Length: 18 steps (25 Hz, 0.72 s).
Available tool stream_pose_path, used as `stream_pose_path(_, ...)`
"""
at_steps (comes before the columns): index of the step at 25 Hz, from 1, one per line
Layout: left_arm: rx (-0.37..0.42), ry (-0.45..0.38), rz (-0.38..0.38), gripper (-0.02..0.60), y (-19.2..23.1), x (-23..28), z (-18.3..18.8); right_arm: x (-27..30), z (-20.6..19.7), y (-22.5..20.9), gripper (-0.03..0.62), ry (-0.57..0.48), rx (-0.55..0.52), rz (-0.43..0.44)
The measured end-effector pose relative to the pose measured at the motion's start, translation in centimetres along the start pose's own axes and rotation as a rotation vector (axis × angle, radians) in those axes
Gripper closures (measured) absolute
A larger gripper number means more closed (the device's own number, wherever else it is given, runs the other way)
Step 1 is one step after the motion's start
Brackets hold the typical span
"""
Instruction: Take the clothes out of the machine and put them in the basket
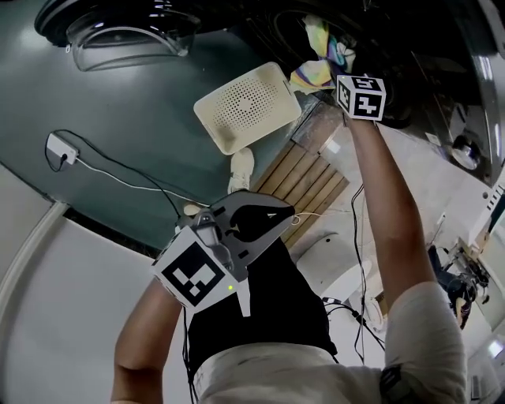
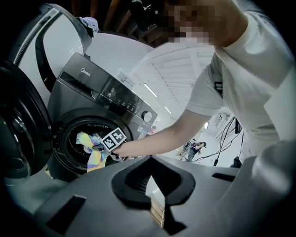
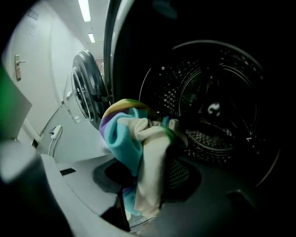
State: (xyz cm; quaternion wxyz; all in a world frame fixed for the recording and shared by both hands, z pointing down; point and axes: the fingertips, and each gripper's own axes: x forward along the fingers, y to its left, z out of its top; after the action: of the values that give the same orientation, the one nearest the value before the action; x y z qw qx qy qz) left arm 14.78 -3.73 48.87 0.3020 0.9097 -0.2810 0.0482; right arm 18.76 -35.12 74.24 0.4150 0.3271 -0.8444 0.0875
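A grey-green floor (image 1: pixel 118 110) spreads on the left, with a white plug box (image 1: pixel 59 148) and its thin cable (image 1: pixel 134 177) lying on it. A wooden slatted platform (image 1: pixel 308 181) sits near the middle. Far off, strip lights (image 3: pixel 85 9) shine above a pale wall (image 3: pixel 41 55).

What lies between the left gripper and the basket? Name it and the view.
Head view: a white shoe lies between the left gripper and the cream basket.

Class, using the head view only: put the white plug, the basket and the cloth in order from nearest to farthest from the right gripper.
1. Cloth: clamped in the right gripper, at the top of the view.
2. Basket: a little to the gripper's left in the picture, near the top middle.
3. White plug: far left, with its cable trailing away.
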Motion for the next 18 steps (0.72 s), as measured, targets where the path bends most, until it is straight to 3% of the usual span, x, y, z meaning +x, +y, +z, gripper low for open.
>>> stream_pose_path(4, 0.008, -0.019, 0.026, 0.584, -1.5, -2.5, 0.1, -4.3, 0.8, 1.7, 0.408, -0.037, -0.010, -0.007)
stream_pose_path(18, -0.016, -0.058, 0.088, 0.584, -7.3, -10.1, -1.9, -19.2, 7.1, 10.7, 0.407, -0.176, -0.044, 0.103)
